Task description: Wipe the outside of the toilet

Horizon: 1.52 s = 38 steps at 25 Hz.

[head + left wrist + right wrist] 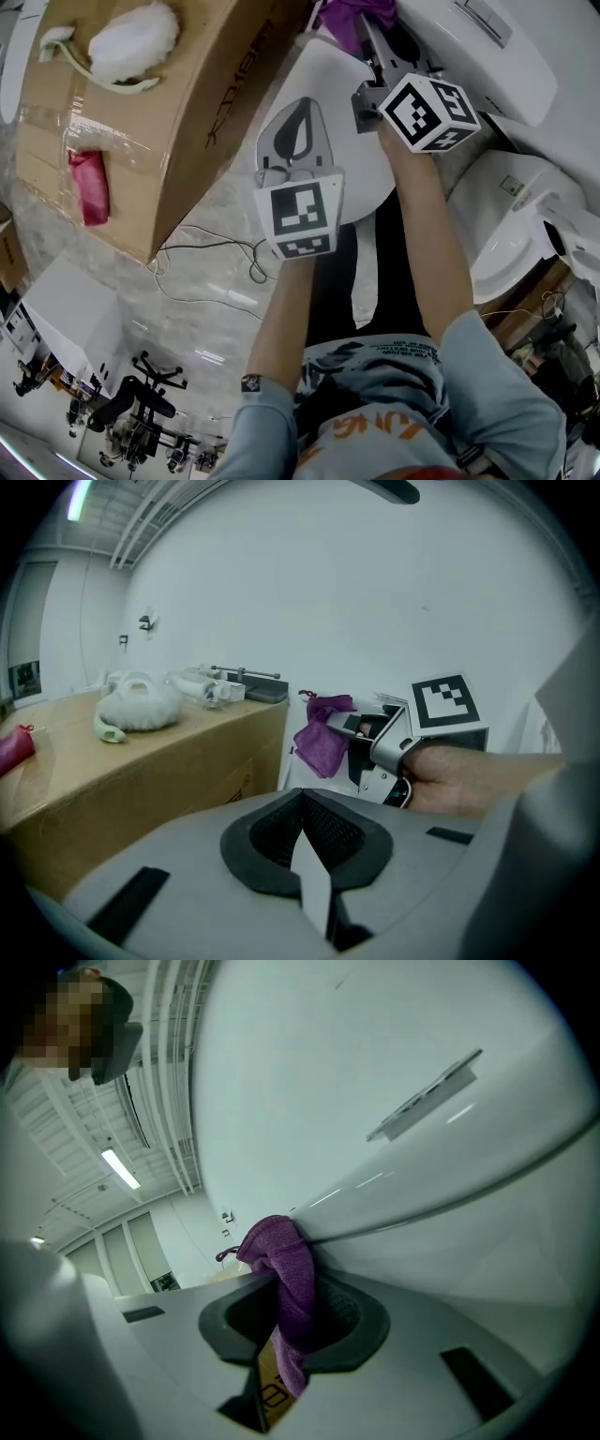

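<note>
Cloth (286,1265) pinched in right gripper (292,1312), touching toilet (422,1063) | left gripper (305,841) closed, empty, facing cardboard box (141,761)

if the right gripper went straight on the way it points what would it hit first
The toilet. The right gripper is shut on a purple cloth, and the cloth's bunched tip looks to be right at the toilet's seam, so the cloth would be pressed into the white surface first. How much gap is left is unclear.

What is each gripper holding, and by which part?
The right gripper pinches the purple cloth by a bunched fold; the left gripper, jaws together, holds nothing.
</note>
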Motion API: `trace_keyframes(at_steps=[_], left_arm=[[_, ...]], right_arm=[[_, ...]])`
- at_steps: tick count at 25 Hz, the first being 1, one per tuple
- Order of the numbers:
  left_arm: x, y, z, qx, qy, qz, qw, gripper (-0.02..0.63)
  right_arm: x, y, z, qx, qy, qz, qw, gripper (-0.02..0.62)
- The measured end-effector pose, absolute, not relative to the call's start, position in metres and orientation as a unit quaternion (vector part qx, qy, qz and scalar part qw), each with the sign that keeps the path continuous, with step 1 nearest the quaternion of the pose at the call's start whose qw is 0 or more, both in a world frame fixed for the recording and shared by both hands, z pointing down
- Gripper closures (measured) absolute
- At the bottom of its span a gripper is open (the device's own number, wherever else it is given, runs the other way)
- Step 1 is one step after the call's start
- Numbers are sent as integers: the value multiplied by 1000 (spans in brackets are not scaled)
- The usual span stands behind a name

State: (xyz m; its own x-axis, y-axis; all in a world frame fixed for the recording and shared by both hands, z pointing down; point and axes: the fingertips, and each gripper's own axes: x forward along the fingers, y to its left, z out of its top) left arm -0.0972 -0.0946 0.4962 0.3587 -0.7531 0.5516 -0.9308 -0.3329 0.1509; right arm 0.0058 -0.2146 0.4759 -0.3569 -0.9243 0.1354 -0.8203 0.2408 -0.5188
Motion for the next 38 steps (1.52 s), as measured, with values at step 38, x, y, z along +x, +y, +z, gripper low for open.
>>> trace_keyframes(at_steps=[38], left_arm=[[25, -53, 483, 851, -449, 208, 177, 581]], right_arm=[[157, -93, 469, -611, 725, -276, 158, 506]])
